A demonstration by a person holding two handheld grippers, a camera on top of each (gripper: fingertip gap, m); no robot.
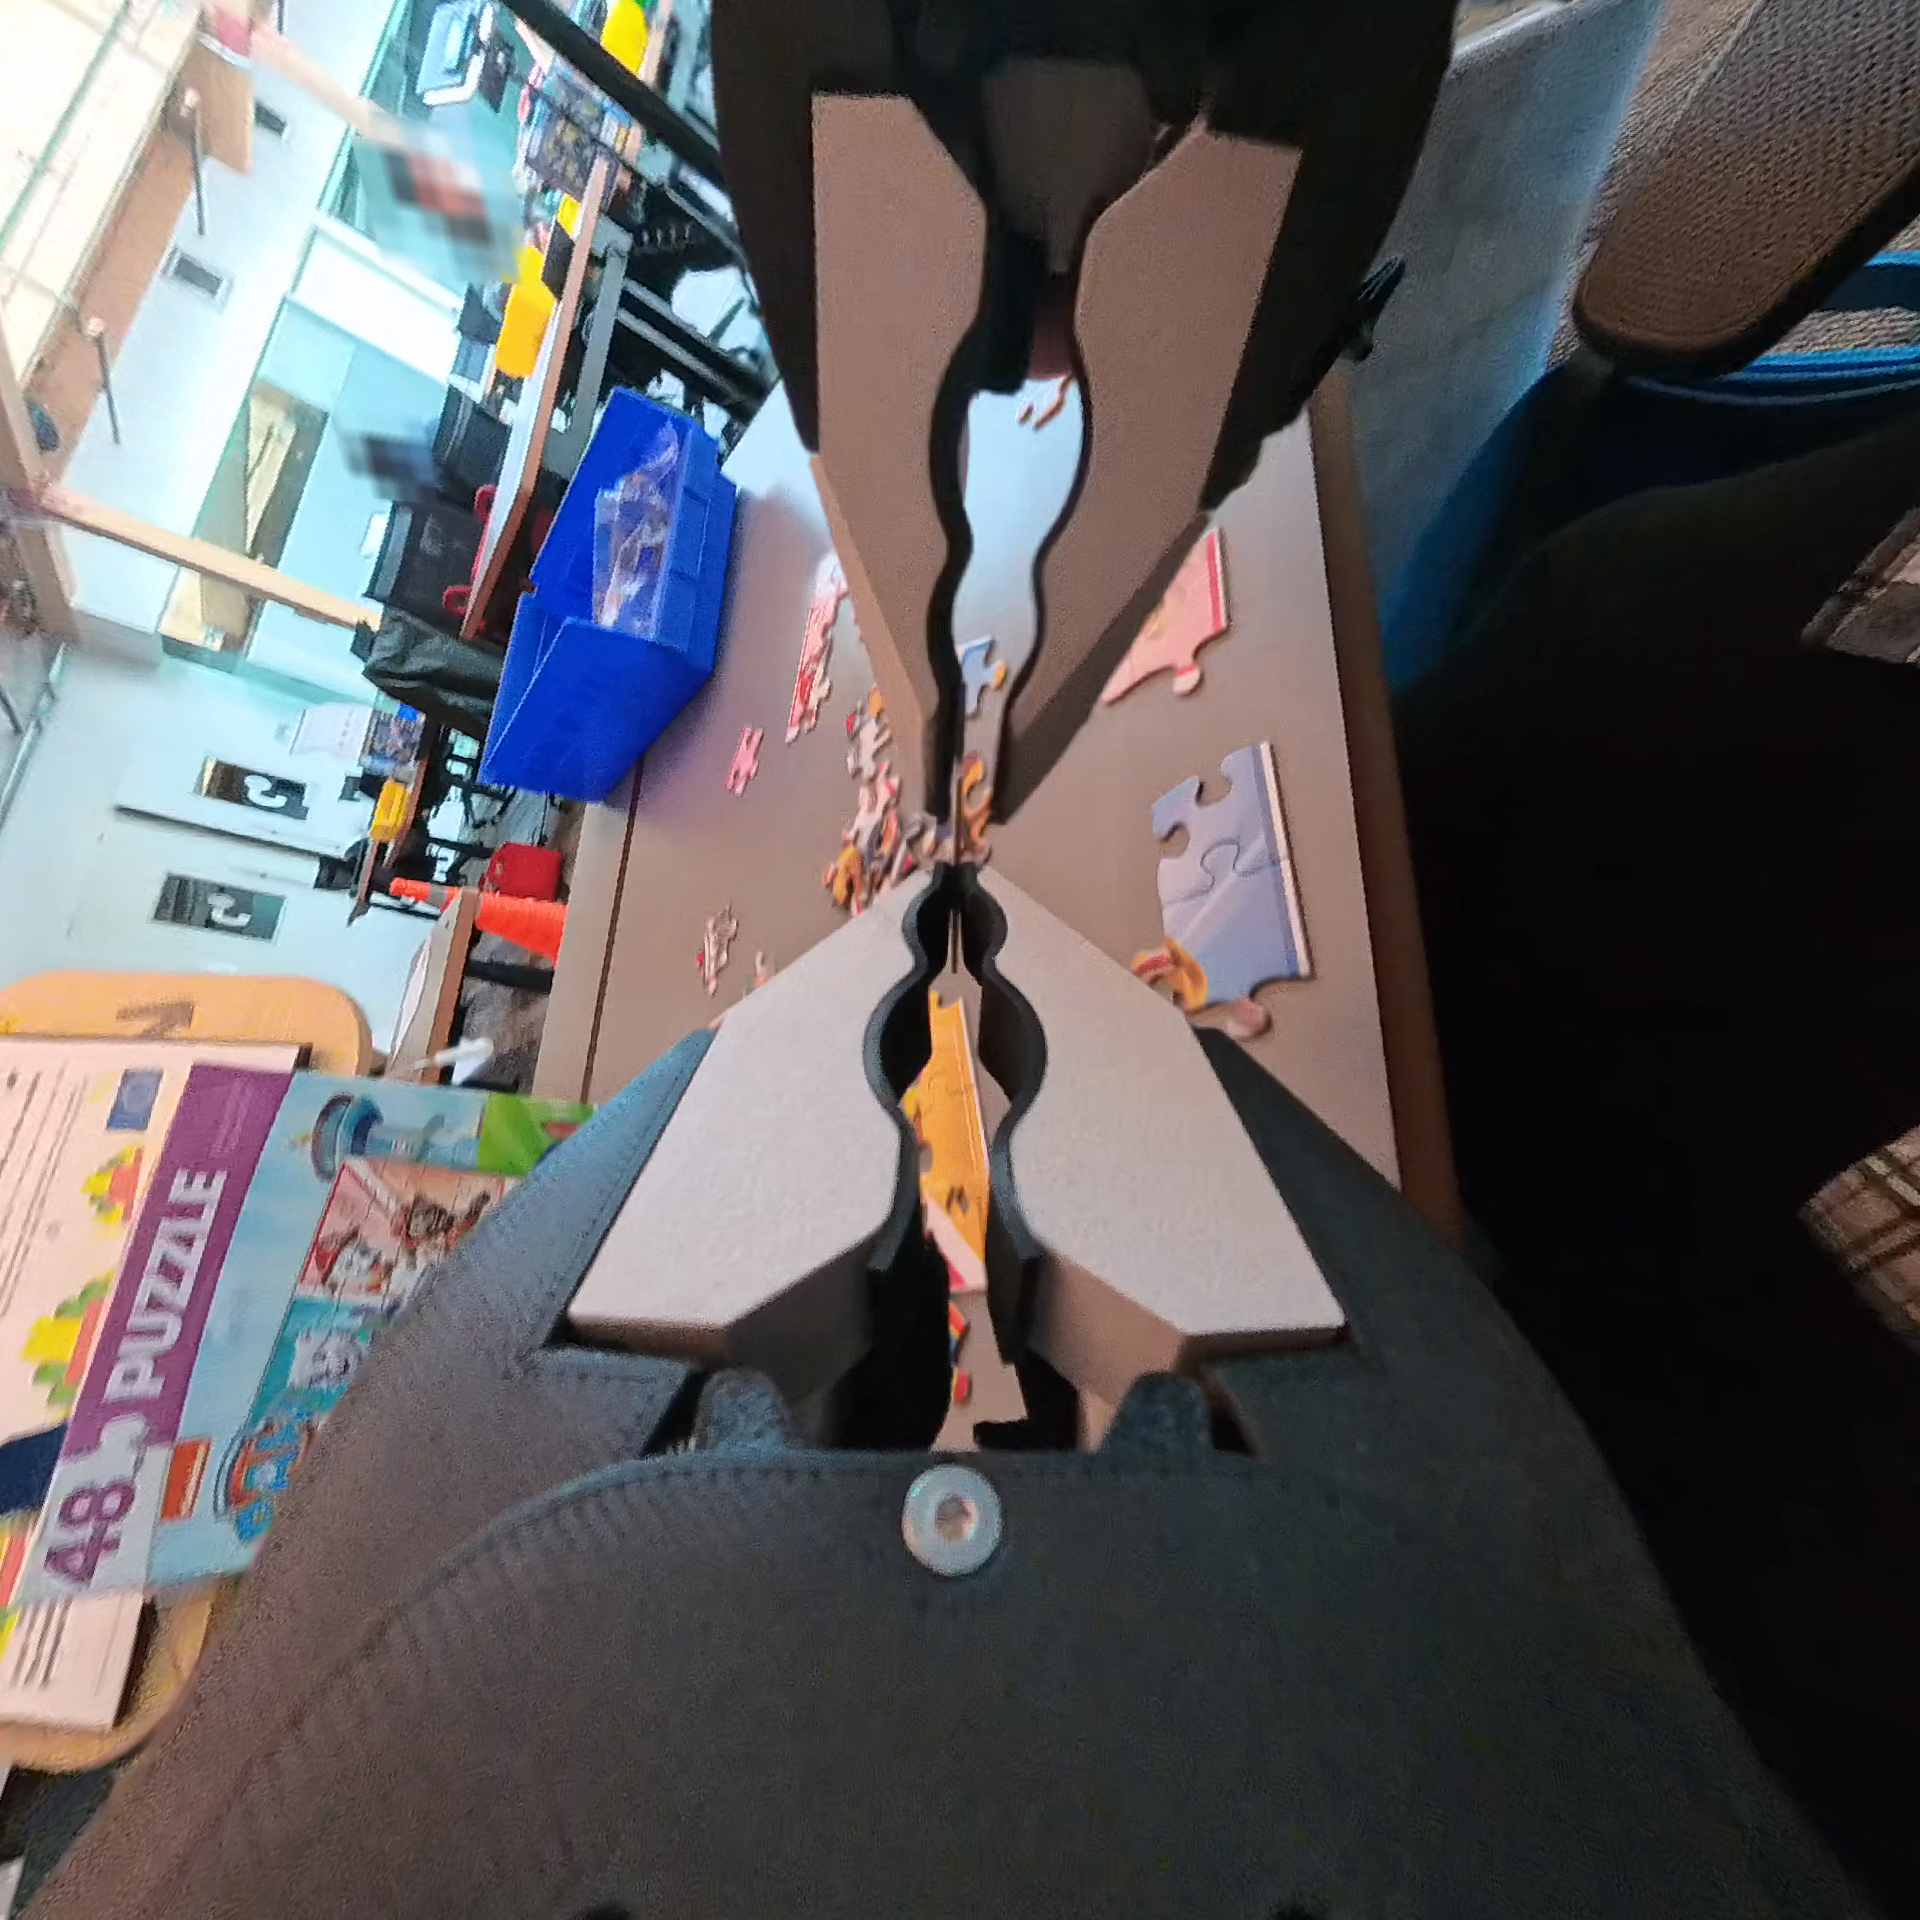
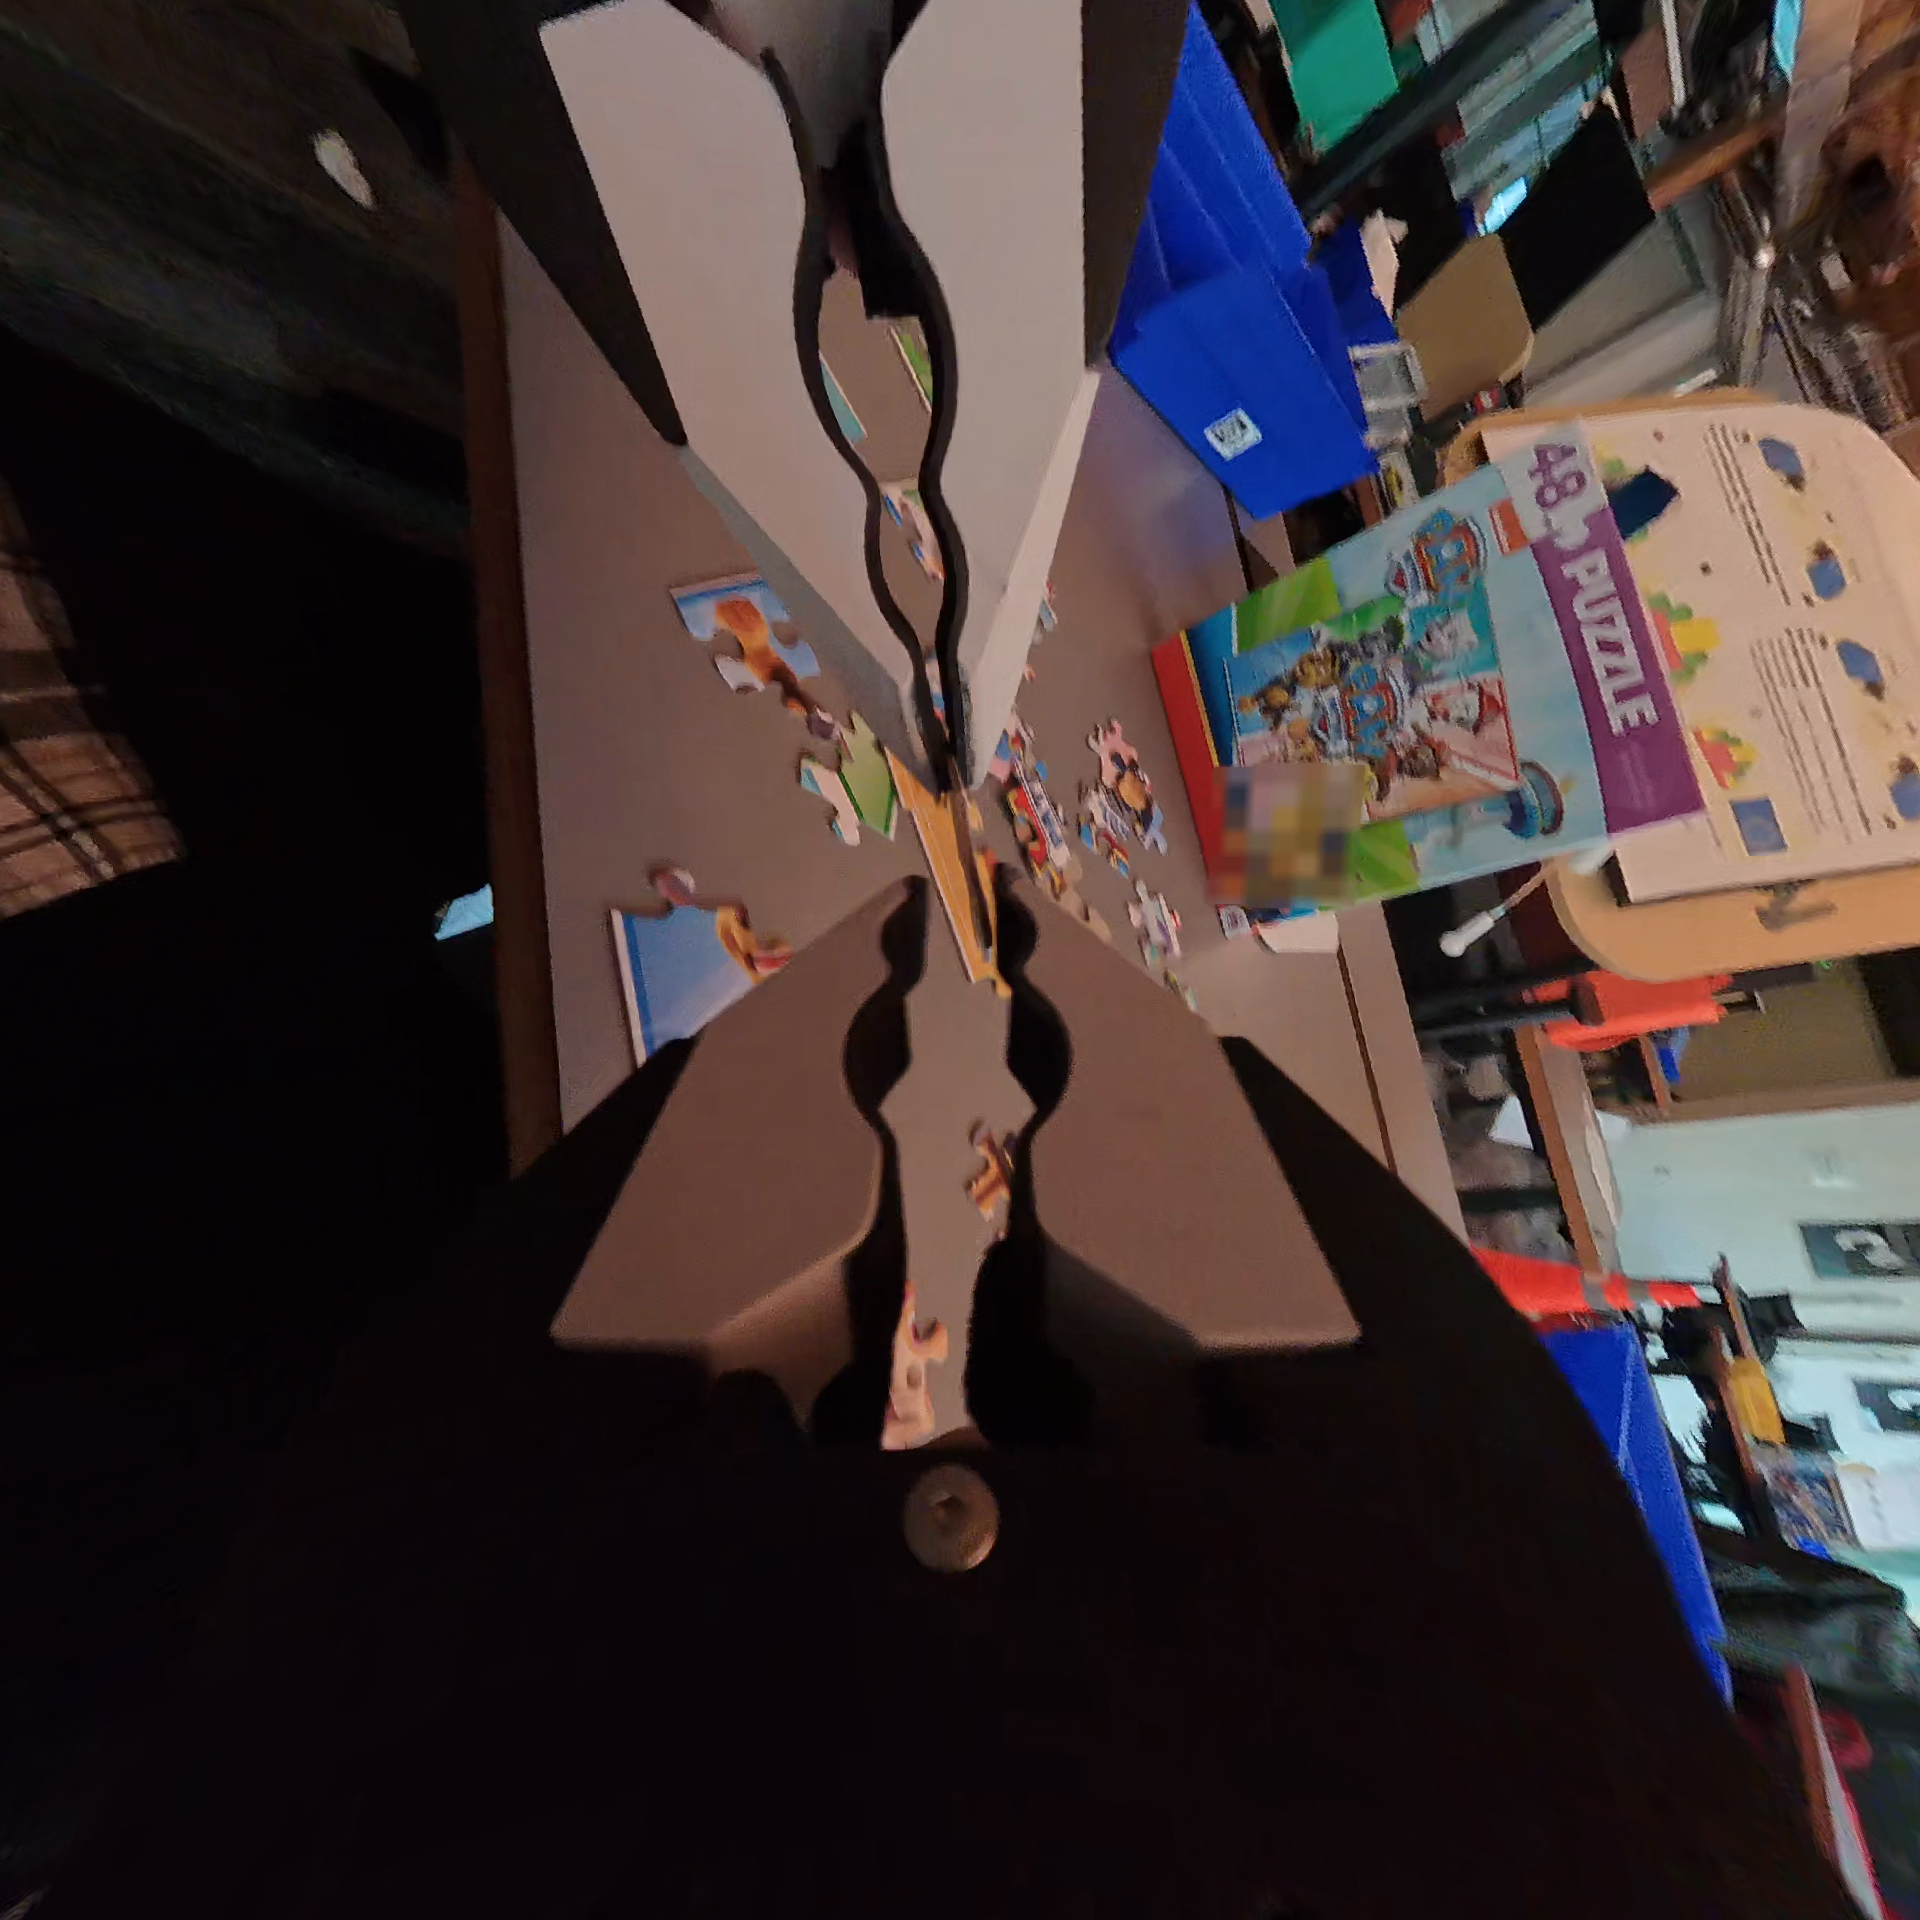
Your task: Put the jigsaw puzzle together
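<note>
Both wrist cameras, rolled sideways, face each other closely across the shared puzzle-strewn table.

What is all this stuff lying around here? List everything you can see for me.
table: one, grey with a brown edge, under everything.
loose puzzle pieces: many, multicoloured, scattered over the middle of the table.
joined blue section: one, light blue, near the table's edge.
pink section: one, pink, farther along the same edge.
yellow piece: one, yellow-orange, at the right gripper's tips.
puzzle box: one, purple and light blue, propped up beside the pieces.
blue bin: one, bright blue, at the table's far side.
orange cone: one, orange, beyond the table.
left gripper: one, grey and black, nearly closed.
right gripper: one, grey and black, closed on the yellow piece.
</note>
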